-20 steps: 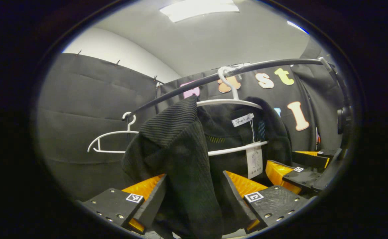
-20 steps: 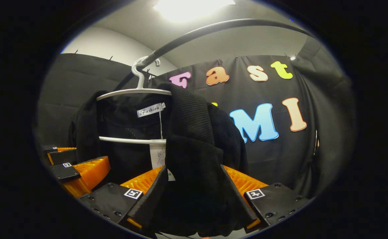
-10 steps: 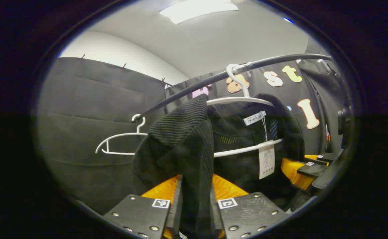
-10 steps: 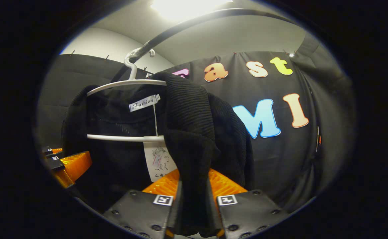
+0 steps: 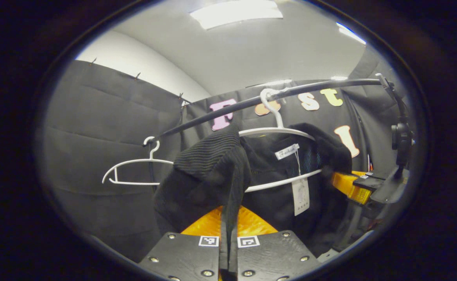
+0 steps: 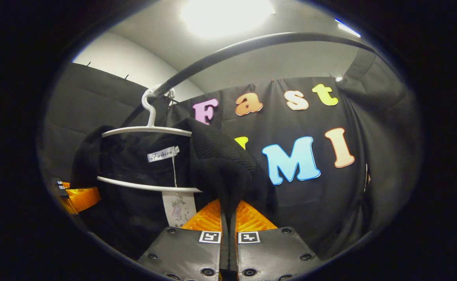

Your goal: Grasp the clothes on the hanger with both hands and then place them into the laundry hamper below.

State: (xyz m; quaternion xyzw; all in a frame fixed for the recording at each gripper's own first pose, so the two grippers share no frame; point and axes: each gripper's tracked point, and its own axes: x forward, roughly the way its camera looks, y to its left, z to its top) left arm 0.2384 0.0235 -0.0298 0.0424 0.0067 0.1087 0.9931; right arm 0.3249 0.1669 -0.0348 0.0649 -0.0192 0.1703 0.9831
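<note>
Between the left gripper (image 5: 228,238) fingers, clamped tight, sits one shoulder of the black garment (image 5: 209,164); ahead, the white hanger (image 5: 279,130) hangs on the rail (image 5: 252,101). Just ahead of the right gripper (image 6: 228,222), likewise pinched shut, is the other shoulder. Lift both sides evenly off the hanger, then lower.

black ribbed knit garment (image 5: 213,164) draped on a white hanger (image 5: 279,130), both shoulders bunched forward

A black rail (image 5: 252,102) carries two white hangers: a bare hanger (image 5: 134,166) at nine o'clock, and a loaded hanger (image 5: 277,130) bearing a black garment (image 5: 209,171) at centre.
</note>
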